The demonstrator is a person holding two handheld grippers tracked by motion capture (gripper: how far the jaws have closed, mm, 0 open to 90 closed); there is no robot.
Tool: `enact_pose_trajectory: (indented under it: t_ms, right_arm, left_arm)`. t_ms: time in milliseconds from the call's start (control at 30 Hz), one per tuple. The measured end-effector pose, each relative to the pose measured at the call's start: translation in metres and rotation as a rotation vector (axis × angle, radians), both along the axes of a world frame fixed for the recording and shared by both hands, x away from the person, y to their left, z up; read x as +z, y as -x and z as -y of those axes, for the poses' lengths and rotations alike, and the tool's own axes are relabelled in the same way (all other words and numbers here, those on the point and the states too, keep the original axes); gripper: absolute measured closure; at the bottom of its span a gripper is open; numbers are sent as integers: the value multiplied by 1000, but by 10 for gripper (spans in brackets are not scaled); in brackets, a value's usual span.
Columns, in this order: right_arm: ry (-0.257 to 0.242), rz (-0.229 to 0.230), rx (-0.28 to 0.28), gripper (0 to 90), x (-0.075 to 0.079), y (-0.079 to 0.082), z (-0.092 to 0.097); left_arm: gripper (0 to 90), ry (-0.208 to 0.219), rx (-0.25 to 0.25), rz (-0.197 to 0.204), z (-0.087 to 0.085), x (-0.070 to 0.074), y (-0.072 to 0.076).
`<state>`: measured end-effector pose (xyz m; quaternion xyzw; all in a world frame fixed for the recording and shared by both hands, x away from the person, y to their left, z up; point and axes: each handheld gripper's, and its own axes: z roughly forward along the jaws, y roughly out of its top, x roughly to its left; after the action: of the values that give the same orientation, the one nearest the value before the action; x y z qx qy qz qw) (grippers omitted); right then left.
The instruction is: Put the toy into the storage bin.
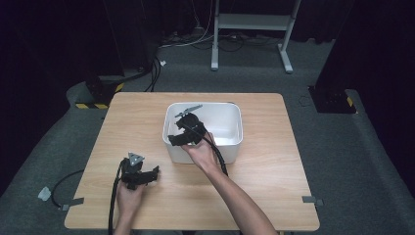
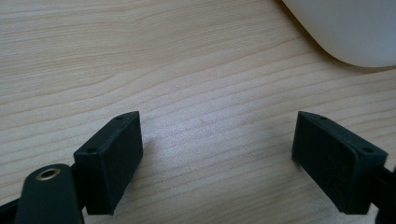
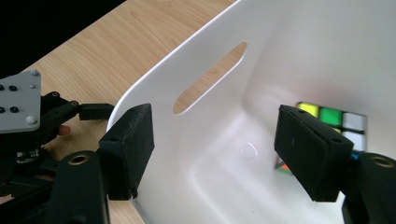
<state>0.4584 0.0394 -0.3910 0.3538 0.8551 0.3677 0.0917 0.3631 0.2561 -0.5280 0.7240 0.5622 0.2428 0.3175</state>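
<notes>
A white plastic bin point(image 1: 235, 142) stands on the wooden table point(image 1: 137, 117). My right gripper point(image 1: 173, 139) sits at the bin's near left corner. In the right gripper view its jaws point(image 3: 219, 149) are open and straddle the bin wall point(image 3: 205, 60), one pad outside and one inside, with a gap to the inner pad. A colour-tiled puzzle cube point(image 3: 332, 116) lies on the bin floor behind the inner pad. My left gripper point(image 1: 155, 172) rests low over the table left of the bin, open with nothing between its jaws point(image 2: 217, 158). It also appears beyond the bin point(image 3: 93, 111).
The bin's rounded corner point(image 2: 345, 28) lies just ahead of the left gripper. A slot handle point(image 3: 210, 77) is cut in the bin wall. Cables trail from both grippers. A metal stand point(image 1: 252, 22) and dark floor lie beyond the table's far edge.
</notes>
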Motion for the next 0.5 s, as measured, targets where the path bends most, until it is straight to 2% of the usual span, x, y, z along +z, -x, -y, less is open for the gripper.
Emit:
enact_pose_trajectory:
  t_ms: [500]
  right_arm:
    - [-34,24,-22,269,6,2,15]
  left_arm:
    - [165,0,0,0,0,0,0]
